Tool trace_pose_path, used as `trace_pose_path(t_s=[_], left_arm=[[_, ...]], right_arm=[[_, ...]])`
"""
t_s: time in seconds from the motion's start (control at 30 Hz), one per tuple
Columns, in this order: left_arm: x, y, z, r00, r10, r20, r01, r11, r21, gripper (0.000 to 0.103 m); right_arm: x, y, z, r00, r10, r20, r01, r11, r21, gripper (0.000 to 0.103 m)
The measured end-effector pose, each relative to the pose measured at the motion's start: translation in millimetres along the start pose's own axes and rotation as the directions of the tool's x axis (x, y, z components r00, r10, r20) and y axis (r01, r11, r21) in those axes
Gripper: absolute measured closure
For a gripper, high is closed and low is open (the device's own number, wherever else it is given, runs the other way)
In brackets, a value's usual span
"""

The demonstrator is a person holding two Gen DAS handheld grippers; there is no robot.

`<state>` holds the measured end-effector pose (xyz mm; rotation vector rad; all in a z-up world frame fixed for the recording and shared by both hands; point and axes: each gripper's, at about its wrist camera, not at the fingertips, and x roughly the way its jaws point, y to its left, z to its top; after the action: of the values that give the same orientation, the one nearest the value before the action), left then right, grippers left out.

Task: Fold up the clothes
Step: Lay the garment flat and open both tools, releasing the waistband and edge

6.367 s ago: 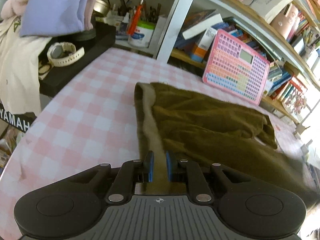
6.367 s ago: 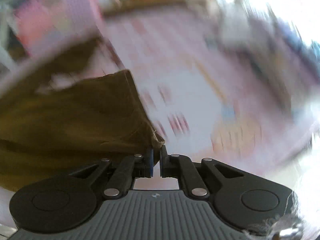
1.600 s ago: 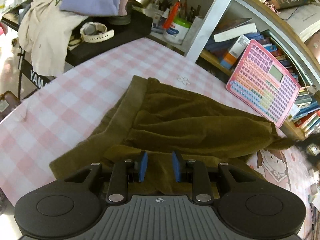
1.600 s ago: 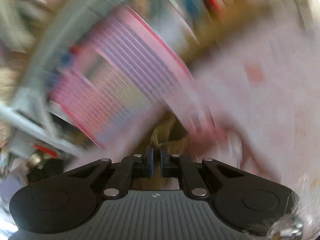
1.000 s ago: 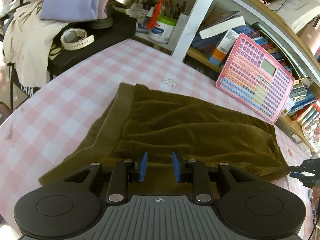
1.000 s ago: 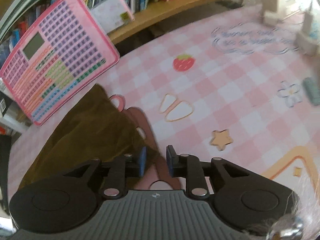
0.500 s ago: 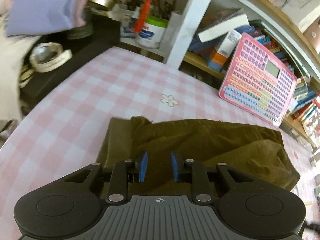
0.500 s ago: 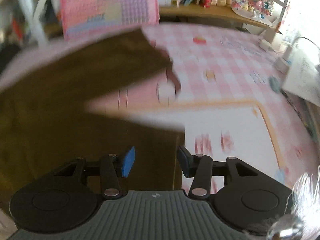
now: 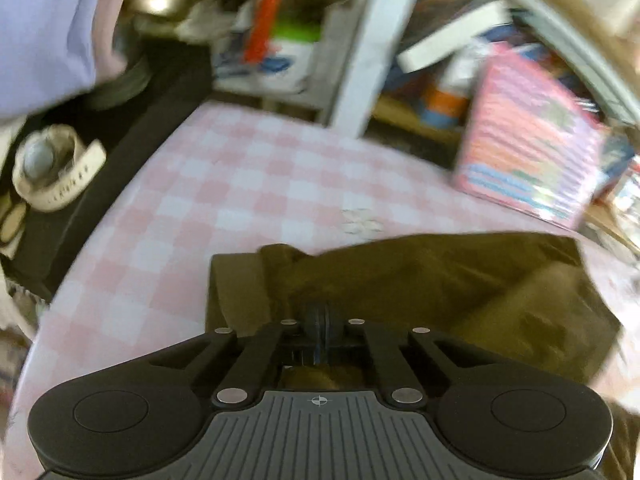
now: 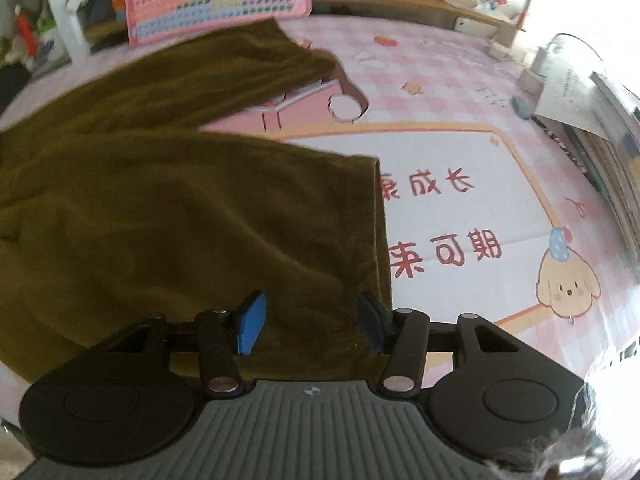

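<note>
Olive garment (image 10: pixel 168 216), left fingers (image 9: pixel 316 320) clamped on it, right fingers (image 10: pixel 252 320) apart, opening above it

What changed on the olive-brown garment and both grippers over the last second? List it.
The left gripper closed on a bunched fold of the olive-brown velvety garment. The right gripper is opening, with the garment's hem between its unpressing pads. The cloth now lies doubled over. The pink checked tablecloth and pink keyboard toy stayed put.

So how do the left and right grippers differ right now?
The left gripper has its jaws shut on a bunched fold of the brown garment; the right gripper has jaws apart and opening, cloth between them ungripped. Both sit over the garment on the pink checked table.
</note>
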<state>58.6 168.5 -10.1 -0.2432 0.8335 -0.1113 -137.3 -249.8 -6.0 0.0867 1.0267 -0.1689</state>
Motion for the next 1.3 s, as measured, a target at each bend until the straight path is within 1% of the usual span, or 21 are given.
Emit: trace_pose_path(t_s=[0.1, 0.13, 0.17, 0.2, 0.27, 0.33, 0.37, 0.4, 0.47, 0.57, 0.7, 0.8, 0.83, 0.87, 0.9, 0.93, 1.03, 1.13, 1.2, 1.27, 1.3], left_arm=[[-39, 2, -25, 0.999, -0.051, 0.014, 0.050, 0.998, 0.042, 0.097], [-52, 3, -38, 0.998, -0.056, 0.005, 0.056, 0.997, 0.062, 0.097], [-61, 2, -49, 0.998, -0.062, -0.007, 0.062, 0.994, 0.086, 0.097], [-68, -1, -61, 0.998, -0.058, -0.025, 0.060, 0.990, 0.131, 0.097], [-79, -7, -82, 0.998, -0.035, -0.057, 0.048, 0.972, 0.231, 0.097], [-82, -14, -97, 0.997, 0.009, -0.081, 0.017, 0.949, 0.315, 0.096], [-81, -14, -102, 0.995, 0.031, -0.091, 0.000, 0.944, 0.331, 0.096], [-80, -12, -105, 0.994, 0.043, -0.104, -0.007, 0.947, 0.320, 0.096], [-77, -6, -110, 0.991, 0.037, -0.130, -0.002, 0.966, 0.259, 0.096], [-77, -2, -114, 0.988, 0.021, -0.151, 0.010, 0.980, 0.200, 0.096], [-78, -12, -120, 0.986, 0.000, -0.166, 0.036, 0.976, 0.216, 0.096], [-74, -18, -119, 0.986, -0.006, -0.166, 0.040, 0.978, 0.204, 0.096], [-72, -18, -118, 0.986, -0.006, -0.165, 0.039, 0.979, 0.198, 0.096], [-70, -19, -117, 0.986, -0.005, -0.165, 0.037, 0.981, 0.192, 0.096], [-69, -19, -116, 0.986, -0.006, -0.166, 0.038, 0.981, 0.189, 0.096], [-68, -19, -115, 0.986, -0.007, -0.169, 0.040, 0.981, 0.191, 0.096], [-72, -17, -113, 0.987, -0.013, -0.161, 0.046, 0.979, 0.201, 0.096], [-87, -10, -111, 0.993, -0.030, -0.113, 0.049, 0.985, 0.163, 0.096], [-93, -4, -110, 0.996, -0.039, -0.084, 0.050, 0.989, 0.141, 0.096], [-92, -2, -110, 0.996, -0.037, -0.086, 0.049, 0.989, 0.141, 0.096], [-88, -1, -111, 0.994, -0.026, -0.104, 0.041, 0.989, 0.144, 0.096]], right_arm=[[-1, -2, 3, 0.999, -0.017, 0.029, 0.016, 1.000, 0.023, 0.057], [-1, -2, 4, 0.999, -0.023, 0.040, 0.022, 0.999, 0.031, 0.062], [0, -3, 6, 0.998, -0.028, 0.052, 0.026, 0.999, 0.036, 0.064], [1, -2, 10, 0.997, -0.029, 0.067, 0.027, 0.999, 0.032, 0.067], [5, 1, 19, 0.996, -0.030, 0.079, 0.029, 1.000, 0.013, 0.069], [15, 2, 29, 0.998, -0.019, 0.060, 0.019, 1.000, 0.004, 0.072], [22, 0, 33, 0.999, -0.020, 0.042, 0.019, 1.000, 0.014, 0.073], [29, -2, 37, 1.000, -0.020, 0.024, 0.019, 1.000, 0.025, 0.075], [42, -11, 42, 1.000, -0.018, -0.003, 0.018, 0.998, 0.057, 0.077], [50, -19, 55, 1.000, -0.014, -0.002, 0.014, 0.999, 0.038, 0.082], [61, -28, 72, 0.999, -0.044, 0.000, 0.044, 0.998, 0.041, 0.089], [67, -34, 81, 0.999, -0.053, 0.011, 0.052, 0.997, 0.058, 0.088], [66, -35, 81, 0.999, -0.048, 0.019, 0.047, 0.997, 0.061, 0.086], [63, -36, 80, 0.998, -0.050, 0.033, 0.048, 0.997, 0.066, 0.084], [60, -36, 78, 0.997, -0.053, 0.047, 0.050, 0.996, 0.070, 0.077], [56, -37, 76, 0.997, -0.055, 0.060, 0.050, 0.996, 0.074, 0.072], [34, -35, 57, 0.995, -0.043, 0.093, 0.035, 0.996, 0.078, 0.072], [10, -32, 32, 0.993, -0.044, 0.112, 0.036, 0.997, 0.075, 0.072], [-2, -31, 12, 0.993, -0.049, 0.104, 0.041, 0.996, 0.080, 0.072], [-7, -31, -5, 0.995, -0.051, 0.084, 0.043, 0.995, 0.089, 0.072], [-7, -31, -10, 0.996, -0.052, 0.073, 0.045, 0.995, 0.094, 0.072]])
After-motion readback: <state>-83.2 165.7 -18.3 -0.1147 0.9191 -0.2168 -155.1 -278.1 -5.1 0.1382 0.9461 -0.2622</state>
